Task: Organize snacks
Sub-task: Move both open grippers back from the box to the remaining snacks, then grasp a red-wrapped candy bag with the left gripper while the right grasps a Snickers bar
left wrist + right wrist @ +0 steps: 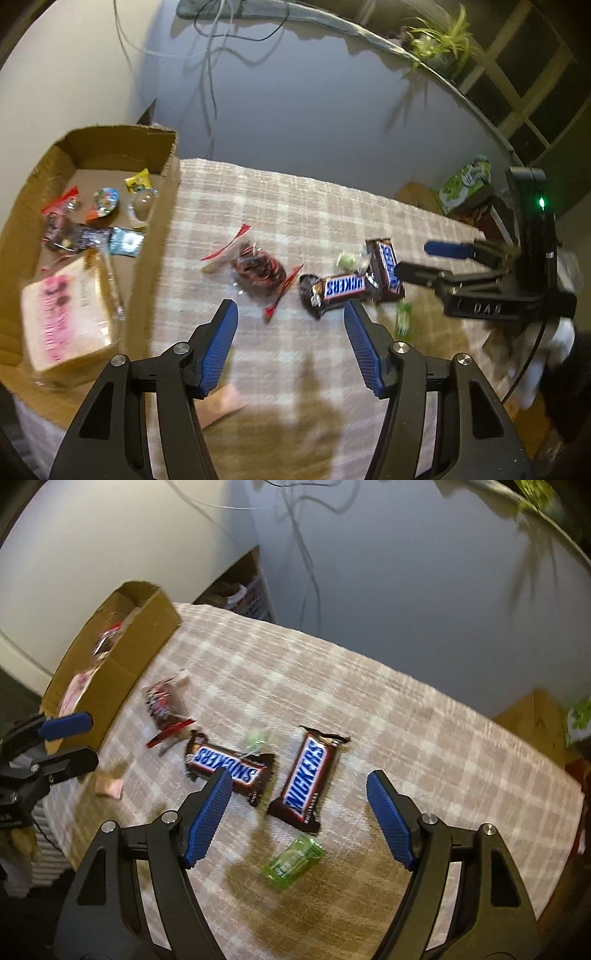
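Note:
Two Snickers bars lie on the checked tablecloth: one (pixel 338 290) (pixel 229 770) flat, one (pixel 384 267) (pixel 306 779) beside it. A dark red-edged candy bag (pixel 258 271) (pixel 164 701) lies to their left. A green candy pack (pixel 293 860) (pixel 403 318) and a small pale-green sweet (pixel 255 738) (pixel 346 259) lie near the bars. A cardboard box (pixel 162 206) (pixel 129 661) at the left holds several snacks. My left gripper (pixel 291 317) is open and empty above the cloth. My right gripper (pixel 299 786) is open and empty over the second bar.
A pink wrapper (pixel 109 786) (pixel 218 404) lies near the table's front edge. A green carton (pixel 465 182) stands past the far right corner. Cables (pixel 210 74) hang on the wall behind. A plant (pixel 439 37) sits on a ledge.

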A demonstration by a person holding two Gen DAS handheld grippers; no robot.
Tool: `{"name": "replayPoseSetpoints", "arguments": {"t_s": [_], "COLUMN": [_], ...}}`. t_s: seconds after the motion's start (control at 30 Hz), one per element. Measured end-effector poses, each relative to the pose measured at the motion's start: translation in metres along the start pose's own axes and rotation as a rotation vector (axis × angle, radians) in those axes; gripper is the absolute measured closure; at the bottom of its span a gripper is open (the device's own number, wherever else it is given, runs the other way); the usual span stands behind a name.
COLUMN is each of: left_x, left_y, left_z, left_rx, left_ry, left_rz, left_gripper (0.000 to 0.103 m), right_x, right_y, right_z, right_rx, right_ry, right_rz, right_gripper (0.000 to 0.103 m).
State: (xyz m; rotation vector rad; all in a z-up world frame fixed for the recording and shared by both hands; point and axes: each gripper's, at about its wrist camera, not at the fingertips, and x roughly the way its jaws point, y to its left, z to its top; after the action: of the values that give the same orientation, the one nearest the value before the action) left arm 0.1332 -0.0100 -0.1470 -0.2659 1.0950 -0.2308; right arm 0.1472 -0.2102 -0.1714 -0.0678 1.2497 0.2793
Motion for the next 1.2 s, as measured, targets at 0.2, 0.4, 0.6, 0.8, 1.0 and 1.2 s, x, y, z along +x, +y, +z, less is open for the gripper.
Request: {"name": "replayPoseSetpoints", "arguments": {"t_s": [0.2,0.4,0.6,0.8,1.0,1.2], "left_x": [0.018,0.036,0.051,0.064,0.065,0.064], "left_y": [0.004,0.022,0.022,0.026,0.027,0.028], "left_z": [0.016,0.023,0.027,0.024,0.023,0.024], "left_rx": [-0.083,-0.185,-0.194,-0.207,-0.182,-0.181], "left_ry": [0.018,0.044,0.066,0.088,0.075,0.064], "left_rz": [0.003,0.007,0.009,0.027,0.03,0.034], "left_gripper": [0.043,0.046,0.05,0.065,0.067,0.069], "right_x": [0.011,0.015,0.027,0.037,0.044,0.043], "right_y": [-0.01,-0.011,-0.009,-0.006,-0.007,-0.012], "right_z": [0.004,0.007,0.01,0.012,0.01,0.005], "right_rx": [0.076,0.106,0.124,0.129,0.129,0.148], "right_ry": [-0.004,-0.006,0.019,0.044,0.076,0.076], "right_rz": [0.02,0.036,0.057,0.056,0.038,0.051], "right_gripper": [0.025,0.034,0.039,0.044,0.065,0.073]}}
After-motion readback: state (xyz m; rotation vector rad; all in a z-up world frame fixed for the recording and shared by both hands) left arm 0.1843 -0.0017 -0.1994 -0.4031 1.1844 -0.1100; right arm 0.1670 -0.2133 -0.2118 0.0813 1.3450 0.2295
